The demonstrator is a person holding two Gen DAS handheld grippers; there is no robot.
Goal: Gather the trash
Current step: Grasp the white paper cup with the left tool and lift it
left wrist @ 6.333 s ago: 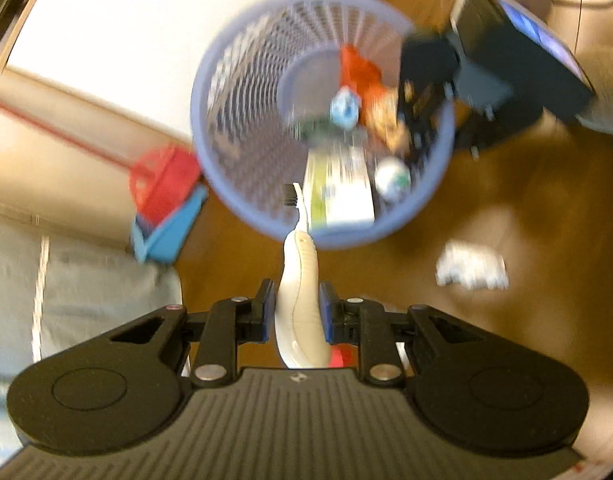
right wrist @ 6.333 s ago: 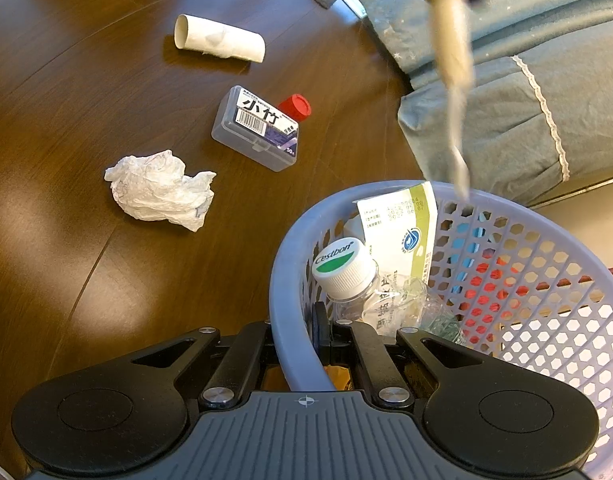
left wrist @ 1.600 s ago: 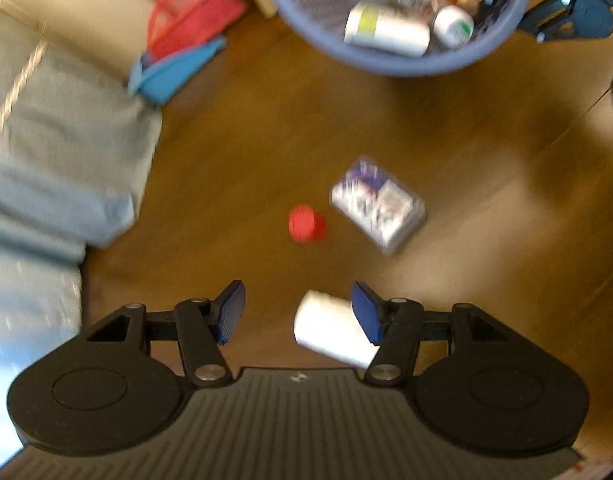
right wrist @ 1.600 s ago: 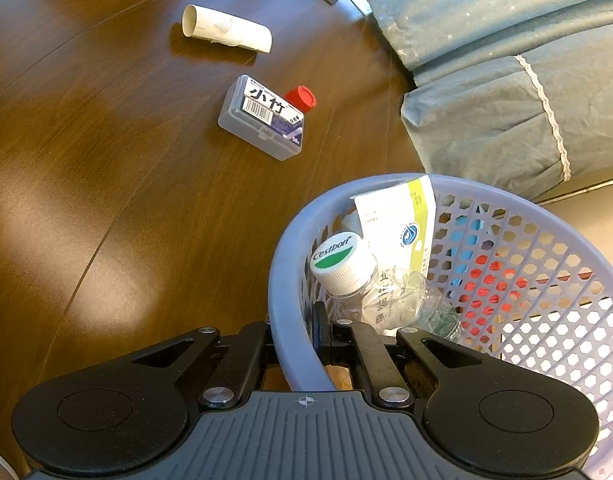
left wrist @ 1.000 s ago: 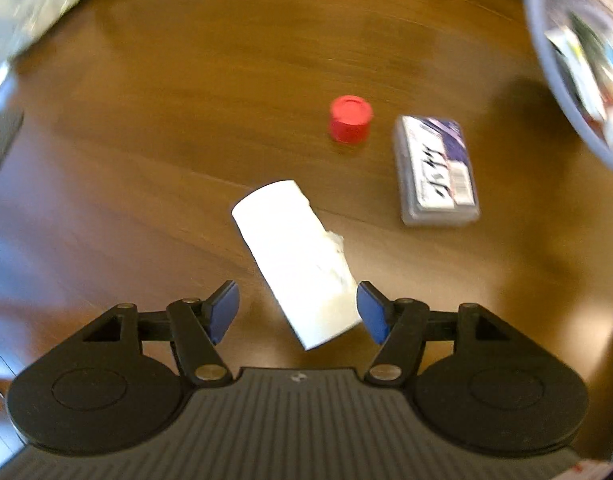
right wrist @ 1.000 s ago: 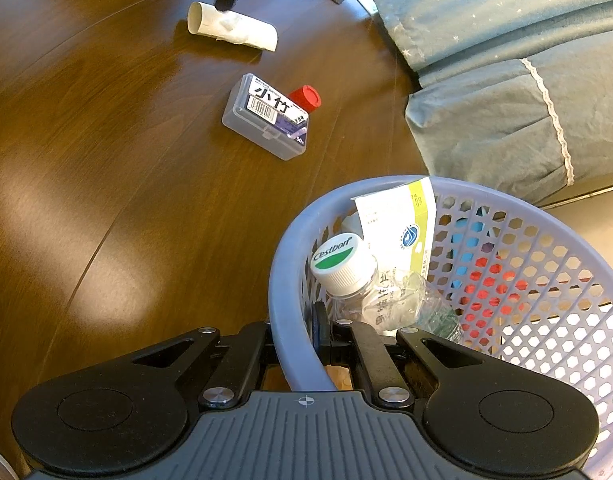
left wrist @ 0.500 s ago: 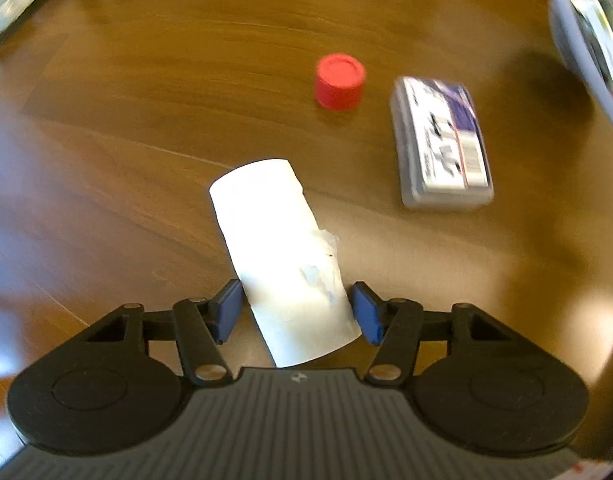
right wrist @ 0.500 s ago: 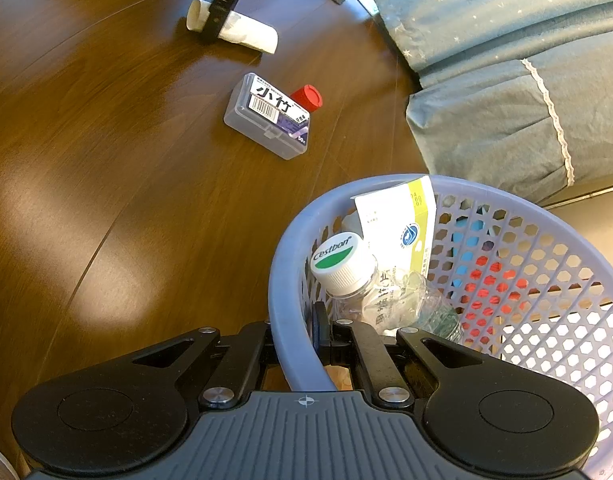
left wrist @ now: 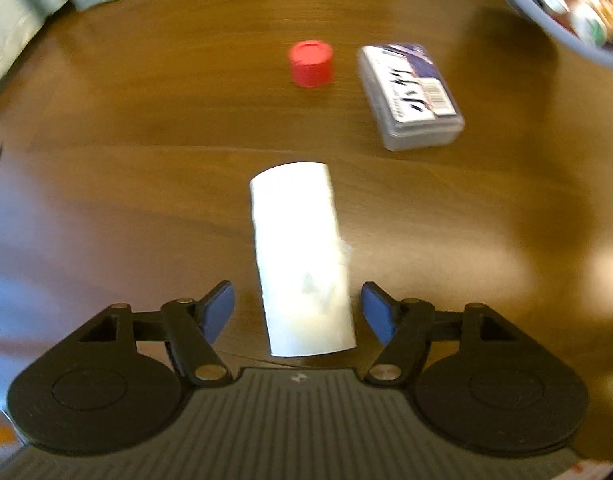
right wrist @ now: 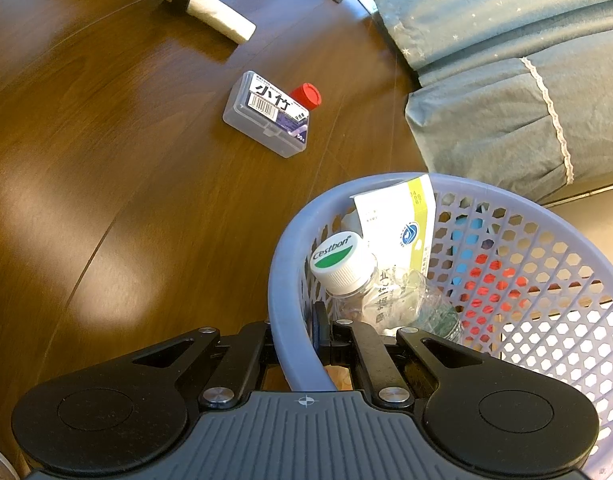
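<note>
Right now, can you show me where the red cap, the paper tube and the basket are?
Red cap (left wrist: 310,63), left wrist view, on its flat top.
Paper tube (left wrist: 302,256), left wrist view, middle of its side.
Basket (right wrist: 284,280), right wrist view, on its near rim.

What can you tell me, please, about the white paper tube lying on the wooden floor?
The paper tube is a plain white cardboard roll core, lying on its side on the brown wooden floor. A scrap of torn paper clings to one side. Its near end sits between the blue pads of the left gripper, whose jaws have just been opening and stand clear of it on both sides. Beyond its far end are a red cap and a clear plastic box, both apart from it.
</note>
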